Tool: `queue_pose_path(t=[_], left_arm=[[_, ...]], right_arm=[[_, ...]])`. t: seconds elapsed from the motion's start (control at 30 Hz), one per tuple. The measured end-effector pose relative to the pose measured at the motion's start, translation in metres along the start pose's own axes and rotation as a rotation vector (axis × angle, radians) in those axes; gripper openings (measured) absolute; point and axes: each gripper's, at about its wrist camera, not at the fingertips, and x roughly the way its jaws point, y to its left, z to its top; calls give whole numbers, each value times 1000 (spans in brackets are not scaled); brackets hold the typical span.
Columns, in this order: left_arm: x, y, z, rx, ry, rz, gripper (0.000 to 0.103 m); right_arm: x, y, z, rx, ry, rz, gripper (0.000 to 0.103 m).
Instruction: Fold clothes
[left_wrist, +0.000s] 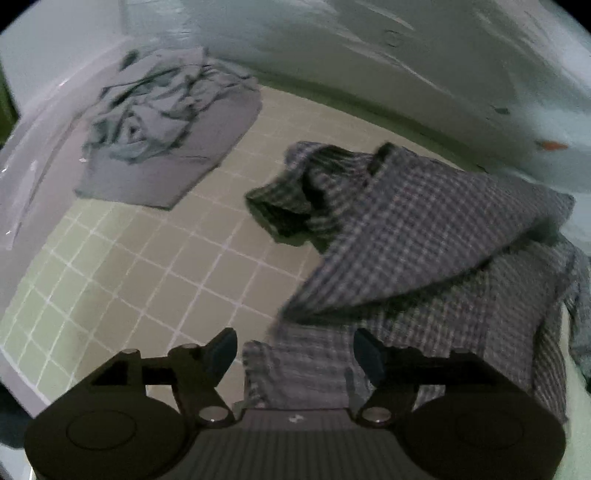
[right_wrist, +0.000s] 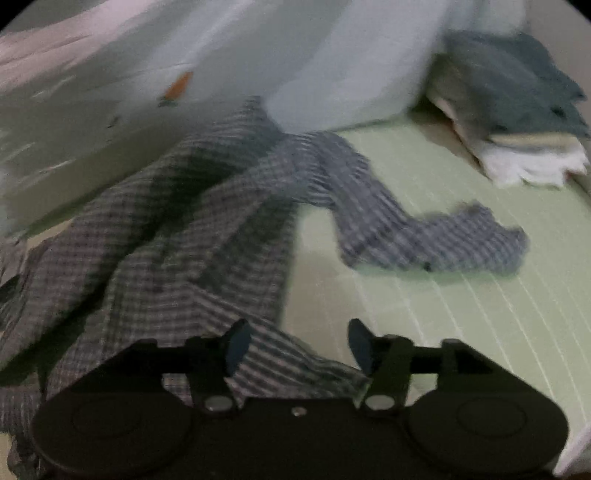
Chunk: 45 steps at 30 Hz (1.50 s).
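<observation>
Left claw (left_wrist: 293, 354): jaws standing apart, nothing pinched; the near edge of the checked shirt (left_wrist: 424, 251) lies below the gap.
Right claw (right_wrist: 295, 347): jaws likewise apart, hovering over the shirt's hem, gripping nothing.
Shirt: spread rumpled on the green gridded mat (left_wrist: 155, 266), one flap already turned over, a sleeve (right_wrist: 436, 240) trailing out to the side.
Step in hand: between folds, I'd say.
Next move: bring that loose sleeve in across the body.
Farther off: a crumpled grey heap (left_wrist: 166, 122), and a folded stack (right_wrist: 524, 147).
</observation>
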Motion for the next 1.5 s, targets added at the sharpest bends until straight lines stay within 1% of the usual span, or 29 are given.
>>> queue_pose_path(t=[0.03, 0.13, 0.2, 0.27, 0.33, 0.37, 0.4, 0.43, 0.47, 0.5, 0.53, 0.57, 0.67, 0.77, 0.8, 0.87, 0.9, 0.93, 0.97, 1.0, 1.03, 1.07, 1.1, 1.13, 1.17, 1.2, 1.3, 1.4, 1.5], left_arm=[[0, -2, -1, 12, 4, -14, 72], [0, -7, -1, 57, -16, -39, 80], [3, -9, 2, 94, -26, -52, 84], [10, -11, 5, 133, -24, -67, 85], [23, -11, 8, 145, 7, -70, 85], [31, -10, 9, 144, 21, -71, 83], [37, -9, 9, 141, 33, -74, 74], [43, -8, 9, 138, 49, -75, 65], [48, -6, 9, 138, 74, -66, 37], [52, -4, 8, 138, 99, -58, 0], [54, -2, 8, 132, 114, -35, 2], [50, 3, 6, 124, 113, -32, 0], [20, 24, 4, 85, 80, -80, 0], [-19, 47, 5, -5, 22, -121, 0], [-25, 50, 6, -18, 5, -110, 0], [-30, 53, 6, -33, -22, -78, 0], [-28, 53, 6, -35, -31, -57, 0], [-20, 51, 5, -42, -18, -32, 1], [-13, 49, 4, -48, -5, -7, 1], [-7, 46, 3, -43, 9, 17, 4], [-7, 42, 1, -28, 6, 40, 4], [-6, 38, -1, -13, 2, 62, 13], [-8, 35, -3, -6, -5, 64, 30], [-9, 33, -5, 1, -13, 66, 39], [-11, 31, -6, 8, -21, 68, 54], [-11, 31, -8, 7, -19, 68, 62], [-10, 26, -14, 13, -9, 65, 70], [-1, 15, -22, 59, 25, 57, 71], [8, 3, -32, 116, 65, 49, 74]], right_arm=[[1, 6, 2, -26, -4, 17, 67], [12, 30, 5, -148, 15, 70, 74], [26, 46, 5, -227, 33, 74, 75], [43, 59, 4, -290, 60, 54, 75], [59, 64, 4, -310, 92, 35, 74], [65, 64, 4, -305, 109, 30, 67], [68, 62, 4, -299, 122, 30, 46], [68, 59, 3, -293, 133, 28, 32], [66, 56, 3, -286, 143, 25, 13], [60, 52, 3, -275, 134, 19, 4], [51, 46, 3, -262, 120, 17, 3], [42, 40, 2, -248, 107, 15, 3], [-3, 10, 5, -139, 72, 4, 2], [-51, -29, 9, 22, 22, 17, 2], [-63, -45, 9, 87, 2, 21, 2], [-66, -65, 7, 172, -16, 7, 2], [-59, -75, 5, 198, -12, -17, 3], [-48, -81, 2, 191, 17, -40, 3], [-36, -82, -2, 157, 60, -76, 7], [-24, -80, -6, 112, 91, -137, 17], [-17, -76, -10, 73, 109, -179, 20], [-15, -72, -14, 41, 119, -190, 27], [-13, -67, -18, 10, 128, -200, 36], [-15, -66, -21, 11, 116, -190, 41], [-18, -64, -24, 12, 106, -180, 53], [-17, -64, -27, 21, 108, -170, 63], [-11, -65, -35, 40, 129, -178, 68], [-4, -68, -43, 57, 154, -213, 71], [3, -76, -50, 101, 177, -222, 73]])
